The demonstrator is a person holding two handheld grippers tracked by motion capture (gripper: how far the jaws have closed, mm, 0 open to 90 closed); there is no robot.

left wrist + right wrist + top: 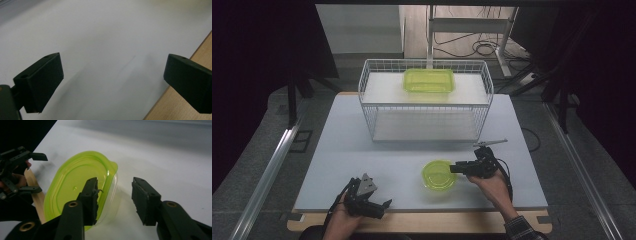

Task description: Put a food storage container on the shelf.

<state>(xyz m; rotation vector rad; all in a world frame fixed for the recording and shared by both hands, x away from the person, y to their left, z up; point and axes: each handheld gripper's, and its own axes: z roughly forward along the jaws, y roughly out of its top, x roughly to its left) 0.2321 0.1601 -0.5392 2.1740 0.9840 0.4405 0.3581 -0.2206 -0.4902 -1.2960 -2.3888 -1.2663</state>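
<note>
Dark curtains ring a grey-floored room where a pale surface [362,150] carries a wire basket [372,95] holding a green tray [429,80]. Near the front edge sits a green lid [438,175]; the right gripper [458,169] straddles its rim, jaws apart, seemingly not yet pinching. Well apart from it, the left gripper [381,207] rests spread, empty.

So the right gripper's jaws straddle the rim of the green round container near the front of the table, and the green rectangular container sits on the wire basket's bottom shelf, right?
Not quite. The green rectangular container sits on the top shelf of the wire basket, as the high view shows. The rest holds: the right gripper straddles the rim of the green round container.
</note>
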